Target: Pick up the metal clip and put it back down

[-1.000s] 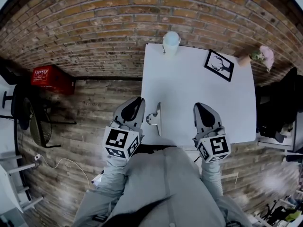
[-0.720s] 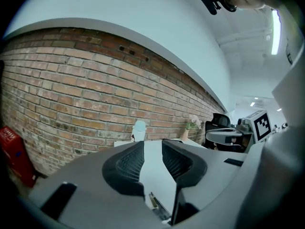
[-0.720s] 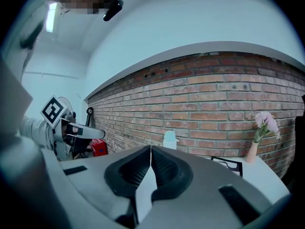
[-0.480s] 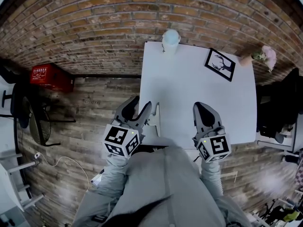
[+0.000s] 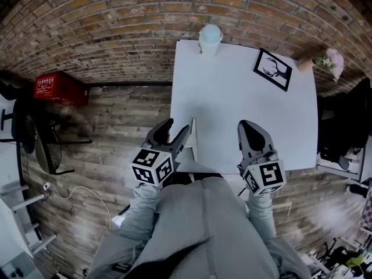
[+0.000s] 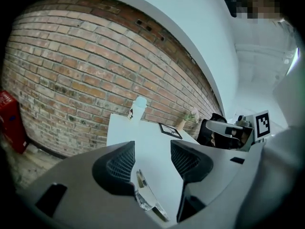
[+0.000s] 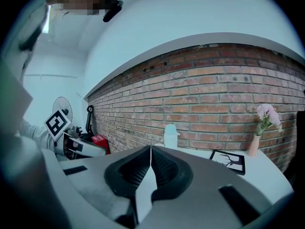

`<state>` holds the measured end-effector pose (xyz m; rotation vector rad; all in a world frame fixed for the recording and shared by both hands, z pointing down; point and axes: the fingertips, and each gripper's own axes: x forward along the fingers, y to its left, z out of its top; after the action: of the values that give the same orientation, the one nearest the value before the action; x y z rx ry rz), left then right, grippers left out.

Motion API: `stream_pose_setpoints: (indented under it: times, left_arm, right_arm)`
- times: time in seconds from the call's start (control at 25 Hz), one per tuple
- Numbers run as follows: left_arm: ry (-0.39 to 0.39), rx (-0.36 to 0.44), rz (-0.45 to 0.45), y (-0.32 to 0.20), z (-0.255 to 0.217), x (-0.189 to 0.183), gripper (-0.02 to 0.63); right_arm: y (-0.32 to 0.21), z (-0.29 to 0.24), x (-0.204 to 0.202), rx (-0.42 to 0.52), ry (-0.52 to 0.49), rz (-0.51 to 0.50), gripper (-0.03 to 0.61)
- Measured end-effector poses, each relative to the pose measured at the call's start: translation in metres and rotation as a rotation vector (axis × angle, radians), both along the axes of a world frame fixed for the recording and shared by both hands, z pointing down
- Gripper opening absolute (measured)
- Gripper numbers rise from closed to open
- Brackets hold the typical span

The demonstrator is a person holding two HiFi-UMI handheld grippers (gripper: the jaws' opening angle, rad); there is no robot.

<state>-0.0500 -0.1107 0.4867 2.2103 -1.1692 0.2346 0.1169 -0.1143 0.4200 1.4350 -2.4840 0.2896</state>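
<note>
Tally around the white table [image 5: 232,97], itself one. On its top: one metal clip [image 5: 192,139] at the near left edge; one white bottle [image 5: 210,38] at the middle of the far edge; one black-framed picture [image 5: 273,70] toward the far right corner. At that far right corner, on the top or just off it, can't tell: one vase [image 5: 304,68] with one bunch of pink flowers [image 5: 330,60]. Floor left of the table: one red crate [image 5: 60,89], one fan [image 5: 46,150], one white cable [image 5: 75,193]. Right of the table: one dark bulk [image 5: 343,127], kind not made out. Behind the table: one brick wall [image 5: 116,34].
</note>
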Motion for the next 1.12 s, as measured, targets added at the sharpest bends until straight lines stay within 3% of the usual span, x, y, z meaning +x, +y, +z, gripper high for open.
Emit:
stream_pose_setpoints:
  times: [0.6, 1.12]
  left_arm:
    - [0.001, -0.222, 0.019, 0.035, 0.096, 0.006, 0.236]
    - [0.08, -0.33, 0.017, 0.054, 0.131, 0.021, 0.225]
  right_arm:
    - [0.024, 0.034, 0.009, -0.095, 0.001, 0.038, 0.023]
    - [0.038, 0.05, 0.01, -0.144, 0.0, 0.031, 0.025]
